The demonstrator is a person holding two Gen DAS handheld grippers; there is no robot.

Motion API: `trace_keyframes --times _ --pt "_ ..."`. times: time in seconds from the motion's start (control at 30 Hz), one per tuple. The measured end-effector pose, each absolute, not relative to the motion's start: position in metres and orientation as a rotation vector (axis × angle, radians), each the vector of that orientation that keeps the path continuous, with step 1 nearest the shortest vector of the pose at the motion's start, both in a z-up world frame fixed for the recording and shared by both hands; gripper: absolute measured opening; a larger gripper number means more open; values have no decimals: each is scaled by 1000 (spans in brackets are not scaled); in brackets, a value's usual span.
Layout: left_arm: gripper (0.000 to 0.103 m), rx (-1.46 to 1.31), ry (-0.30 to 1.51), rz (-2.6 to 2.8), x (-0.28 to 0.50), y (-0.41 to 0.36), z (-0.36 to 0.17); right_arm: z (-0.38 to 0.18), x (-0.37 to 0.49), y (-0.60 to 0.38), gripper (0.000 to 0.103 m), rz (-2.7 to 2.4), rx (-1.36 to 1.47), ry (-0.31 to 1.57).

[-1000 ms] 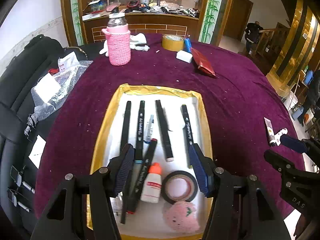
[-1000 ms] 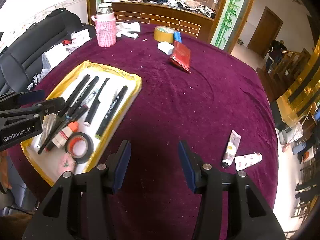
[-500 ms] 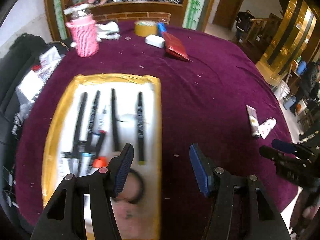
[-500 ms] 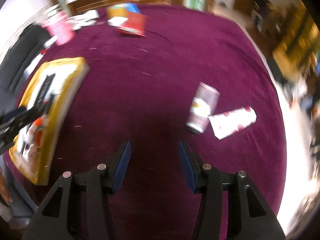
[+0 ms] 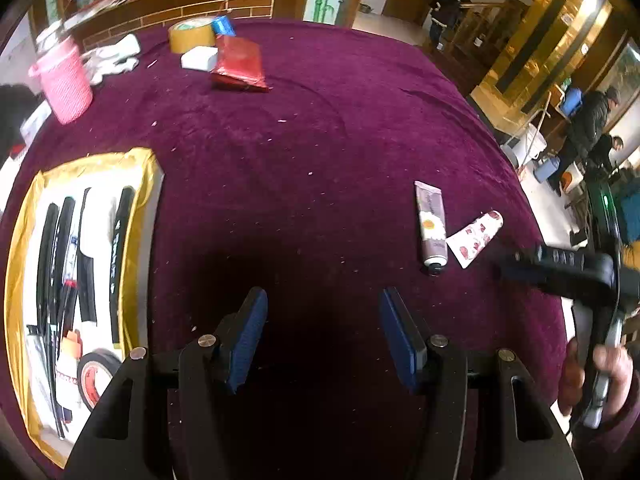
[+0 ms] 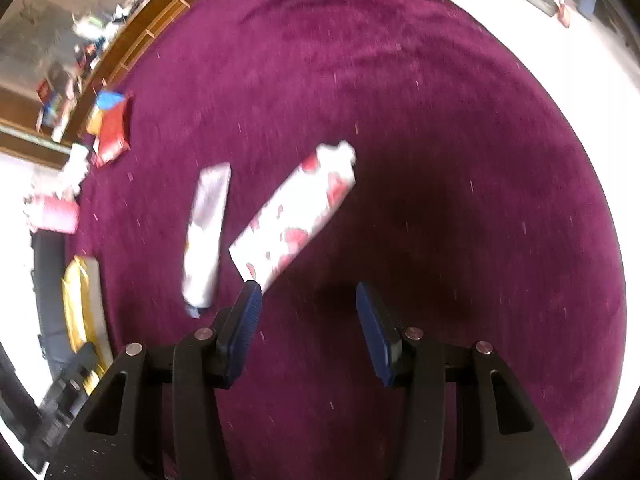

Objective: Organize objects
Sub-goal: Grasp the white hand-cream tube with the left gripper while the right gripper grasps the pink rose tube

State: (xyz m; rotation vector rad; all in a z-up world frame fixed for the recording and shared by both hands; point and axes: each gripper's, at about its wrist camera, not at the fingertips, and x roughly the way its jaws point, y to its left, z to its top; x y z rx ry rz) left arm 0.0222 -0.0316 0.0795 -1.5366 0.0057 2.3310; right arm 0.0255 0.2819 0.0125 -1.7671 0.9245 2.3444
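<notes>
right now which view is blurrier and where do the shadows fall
Right wrist view: motion-smeared, the strawberry-print tube and pale tube soft-edged, a dark shadow on the cloth ahead of the right gripper. Left wrist view: mostly sharp, fisheye-bent, a shadow around the left gripper.

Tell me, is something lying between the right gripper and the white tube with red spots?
Nothing visible does. The right gripper has open, empty jaws, and only bare purple cloth separates it from the white tube with red spots. The lilac tube lies beside, not across.
</notes>
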Motion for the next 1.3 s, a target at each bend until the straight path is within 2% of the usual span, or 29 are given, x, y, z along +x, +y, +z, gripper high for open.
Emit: trace_keyframes --times 0.1,0.2,0.37,0.47,0.63,0.87,1.03,1.3 --pt "52 -1548 1 2332 21 -28 80 11 7 280 48 2365 -1762 885" --pt "52 -1551 -24 2338 20 -30 77 14 -9 270 49 2404 -1751 753" --pt "52 -1642 -53 2314 11 -29 60 16 -31 237 49 2446 -1733 374" --pt "52 -1621 -50 2312 8 -20 59 14 -32 226 45 2487 -1705 191" --pt "52 -1607 -46 2267 2 1 52 17 -21 249 33 2509 -1713 283" --pt "51 -1564 -15 2217 -13 38 39 18 5 290 33 2468 -1709 465" --pt "51 -1465 50 2192 -24 76 34 17 5 284 33 2466 -1714 489" --pt "55 -1357 403 2208 -19 124 15 16 8 283 33 2473 -1705 494"
